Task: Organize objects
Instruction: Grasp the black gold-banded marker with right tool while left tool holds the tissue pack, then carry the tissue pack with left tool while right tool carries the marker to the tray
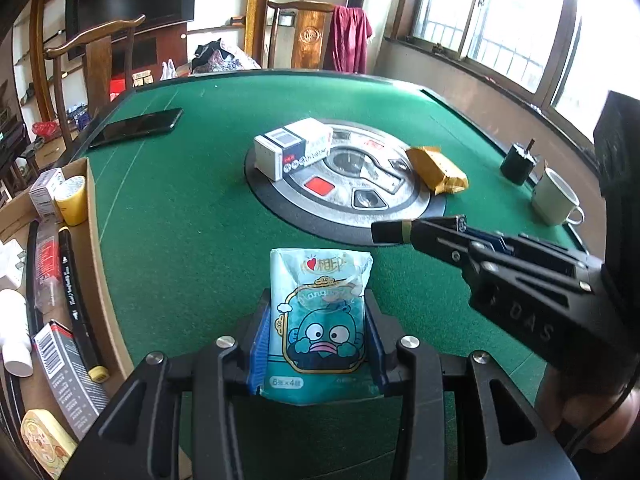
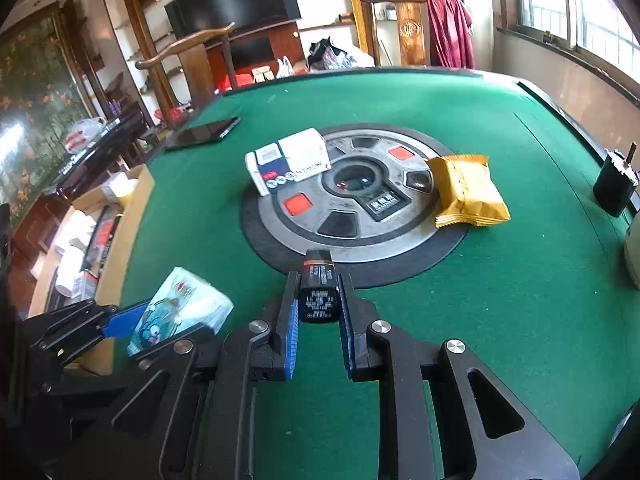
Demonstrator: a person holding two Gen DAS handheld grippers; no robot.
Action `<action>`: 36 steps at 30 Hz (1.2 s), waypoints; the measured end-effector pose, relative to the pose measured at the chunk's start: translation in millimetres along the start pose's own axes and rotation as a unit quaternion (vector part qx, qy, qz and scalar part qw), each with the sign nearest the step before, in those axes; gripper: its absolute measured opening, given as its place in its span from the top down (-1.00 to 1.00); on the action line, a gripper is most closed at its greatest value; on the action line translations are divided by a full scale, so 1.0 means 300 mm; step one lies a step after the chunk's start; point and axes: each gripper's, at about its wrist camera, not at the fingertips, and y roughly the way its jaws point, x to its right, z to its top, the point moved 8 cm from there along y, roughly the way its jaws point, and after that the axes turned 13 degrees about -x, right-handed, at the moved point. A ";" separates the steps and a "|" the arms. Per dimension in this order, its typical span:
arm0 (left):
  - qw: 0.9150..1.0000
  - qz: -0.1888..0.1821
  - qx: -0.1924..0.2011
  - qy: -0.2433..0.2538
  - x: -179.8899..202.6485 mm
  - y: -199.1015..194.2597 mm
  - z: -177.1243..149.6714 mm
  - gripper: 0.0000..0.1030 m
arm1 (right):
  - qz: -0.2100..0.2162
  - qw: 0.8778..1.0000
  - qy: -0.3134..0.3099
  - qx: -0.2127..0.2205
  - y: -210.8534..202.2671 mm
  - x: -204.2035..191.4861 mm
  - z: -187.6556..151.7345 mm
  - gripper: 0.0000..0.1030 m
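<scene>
**Left wrist view: both tongs loaded, box waiting at nine o'clock**

Left wrist view shows the left tongs [image 1: 320,320] clenched on a teal tissue pack [image 1: 320,316], its blue pads pressing both long sides, the pack held above the green surface [image 1: 192,240]. At about three o'clock the right tongs [image 1: 390,231] reach in, clamped on a small black tube [image 1: 394,231] with a gold band; the right wrist view confirms that grip, the tube [image 2: 319,292] upright between the blue pads.

The step in hand looks like carrying both finds to the cardboard box [image 1: 94,248] at nine o'clock. To do it well, I would keep the pack level so its soft wrapper does not slip, swing the left tongs over the box wall first, and lower into a bare patch among the items before letting go. The right tongs should wait clear, then follow; crossing paths risks a knock.

Counted outward on the surface: one white and blue carton [image 1: 294,146] at twelve o'clock on the round centre hub [image 1: 344,204], one yellow snack packet [image 1: 438,170] at one o'clock, one black phone [image 1: 136,127] at eleven o'clock, one white mug [image 1: 554,198] and one small dark motor-like block [image 1: 520,162] at two o'clock. The box holds several things; I count one yellow tape roll [image 1: 72,200] and one white bottle [image 1: 14,332] for certain.
</scene>
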 end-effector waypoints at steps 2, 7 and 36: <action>1.000 -0.004 0.004 -0.005 -0.008 -0.011 0.005 0.21 | 0.004 1.000 -0.002 0.009 -0.014 -0.017 -0.003 0.67; 1.000 -0.008 0.017 -0.013 -0.027 -0.047 0.015 0.21 | 0.017 1.000 -0.003 0.022 -0.038 -0.047 -0.011 0.67; 0.964 0.024 0.109 -0.241 -0.715 -0.330 -0.025 0.21 | 0.128 0.982 -0.124 0.065 -0.049 -0.642 -0.064 0.67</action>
